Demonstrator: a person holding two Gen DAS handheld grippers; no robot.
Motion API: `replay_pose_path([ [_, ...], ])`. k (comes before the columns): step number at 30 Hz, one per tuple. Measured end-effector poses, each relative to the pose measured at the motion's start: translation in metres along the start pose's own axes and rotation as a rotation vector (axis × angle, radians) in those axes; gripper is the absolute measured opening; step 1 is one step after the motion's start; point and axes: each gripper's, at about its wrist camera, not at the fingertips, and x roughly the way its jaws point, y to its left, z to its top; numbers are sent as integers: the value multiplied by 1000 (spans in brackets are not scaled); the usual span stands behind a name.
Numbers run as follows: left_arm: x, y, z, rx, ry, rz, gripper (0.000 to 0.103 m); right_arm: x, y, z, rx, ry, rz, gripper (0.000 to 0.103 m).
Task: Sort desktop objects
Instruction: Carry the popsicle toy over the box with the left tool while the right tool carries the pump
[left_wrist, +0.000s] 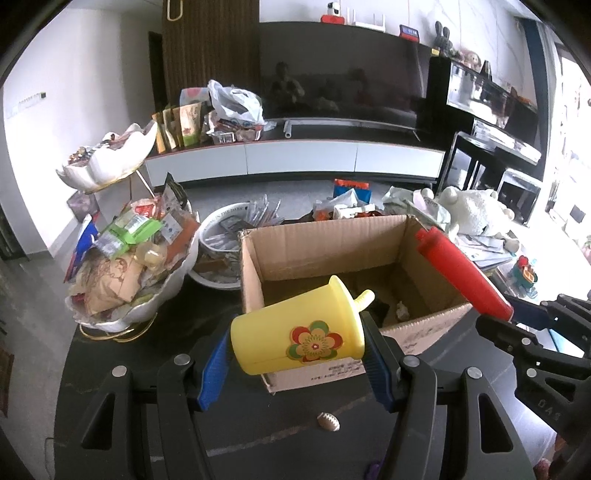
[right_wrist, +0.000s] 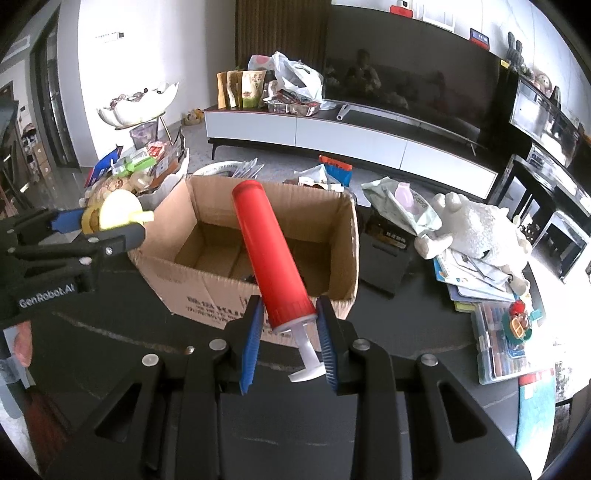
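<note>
Yellow cup and red pump held at the cardboard box

Left gripper (left_wrist: 295, 354) is clamped across the yellow toy cup (left_wrist: 295, 332), which lies sideways at the cardboard box's (left_wrist: 255, 288) 7 o'clock corner. Right gripper (right_wrist: 288, 332) pinches the red pump (right_wrist: 269, 258) by its base, barrel tilted toward 11 o'clock over the box opening. Both sit poised as if for dropping in, though lifting out would look alike.

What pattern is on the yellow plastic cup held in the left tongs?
A red, green and yellow flower sticker on the yellow plastic cup; clearest in the left wrist view.
</note>
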Motion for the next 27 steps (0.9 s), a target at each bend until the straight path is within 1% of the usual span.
replay_pose_path([
  [4,11,-1,5,8,16,-2,60,9,-3,13,4,12,15,26],
  [8,22,-2,11,17,33,-4,60,25,-5,29,5,51,40,26],
  [13,36,-3,18,12,46,-12,60,40,-4,43,-30,79,17,26],
  [15,41,-5,19,15,48,-13,60,47,-3,47,-29,87,24,26],
  [22,57,-9,22,22,67,-22,60,67,-2,53,-1,102,70,26],
  [27,68,-11,20,29,88,-23,60,85,-6,52,32,130,99,26],
])
